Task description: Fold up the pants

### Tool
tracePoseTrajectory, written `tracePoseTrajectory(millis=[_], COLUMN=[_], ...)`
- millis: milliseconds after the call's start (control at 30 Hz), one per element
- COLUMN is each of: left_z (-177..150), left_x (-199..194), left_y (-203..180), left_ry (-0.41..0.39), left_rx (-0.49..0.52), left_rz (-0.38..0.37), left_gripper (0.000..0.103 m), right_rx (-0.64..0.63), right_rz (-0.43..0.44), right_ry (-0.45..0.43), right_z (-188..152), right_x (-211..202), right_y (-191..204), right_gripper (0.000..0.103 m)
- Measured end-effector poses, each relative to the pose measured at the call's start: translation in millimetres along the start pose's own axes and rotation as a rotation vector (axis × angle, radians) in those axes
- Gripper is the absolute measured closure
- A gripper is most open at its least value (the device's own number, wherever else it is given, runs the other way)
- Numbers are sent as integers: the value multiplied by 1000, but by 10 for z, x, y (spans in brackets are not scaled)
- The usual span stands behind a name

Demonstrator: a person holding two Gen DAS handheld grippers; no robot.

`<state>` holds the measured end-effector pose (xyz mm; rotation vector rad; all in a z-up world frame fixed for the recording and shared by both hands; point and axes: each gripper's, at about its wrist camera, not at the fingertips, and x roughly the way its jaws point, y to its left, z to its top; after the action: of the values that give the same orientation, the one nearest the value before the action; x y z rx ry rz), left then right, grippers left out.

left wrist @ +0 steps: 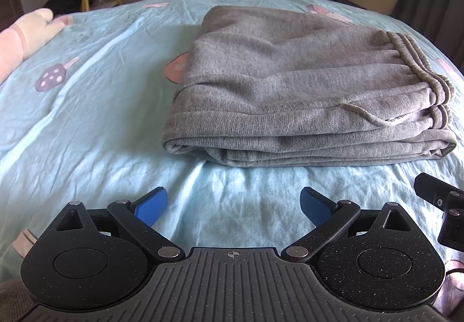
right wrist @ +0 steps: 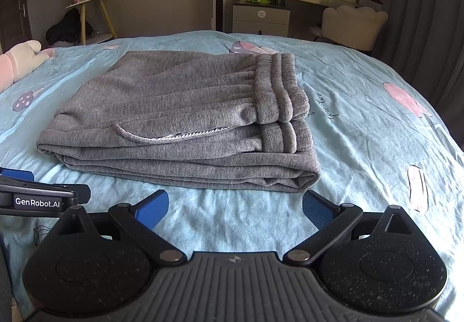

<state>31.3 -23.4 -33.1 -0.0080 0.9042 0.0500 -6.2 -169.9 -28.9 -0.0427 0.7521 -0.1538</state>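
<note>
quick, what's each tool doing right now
left tool: open, holding nothing, short of the folded grey pants
right tool: open, holding nothing

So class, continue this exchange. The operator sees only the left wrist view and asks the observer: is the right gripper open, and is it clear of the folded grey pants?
Observer: Yes. The right wrist view shows the right gripper with its blue-padded jaws spread wide and nothing between them, just short of the folded grey knit pants.
Operator: What lies past the waistband?
Observer: Beside the ribbed grey waistband, the light blue bedsheet carries dark handwritten script.
Operator: Any marking on the left gripper?
Observer: Its side bears a white "GenRobot.AI" label.
</note>
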Motion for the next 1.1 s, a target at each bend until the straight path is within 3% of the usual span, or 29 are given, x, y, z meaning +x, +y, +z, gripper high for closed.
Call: tracePoseTrajectory(millis=[400, 633, 1100], left_z=[3, 11, -5], left_x=[-12, -9, -58], left_y=[8, 53, -21], left_ry=[-10, -8, -49], left_rx=[-10, -41, 4], left_rz=[33, 15, -20], left_gripper=[2, 1, 1], right_rx=[6, 8, 13], right_rz=[3, 4, 1], right_ry=[-4, -4, -2], right_z=[-10, -11, -4], right_x=[-15, -19, -14], right_y=[-2, -3, -27], right_gripper=[4, 4, 4])
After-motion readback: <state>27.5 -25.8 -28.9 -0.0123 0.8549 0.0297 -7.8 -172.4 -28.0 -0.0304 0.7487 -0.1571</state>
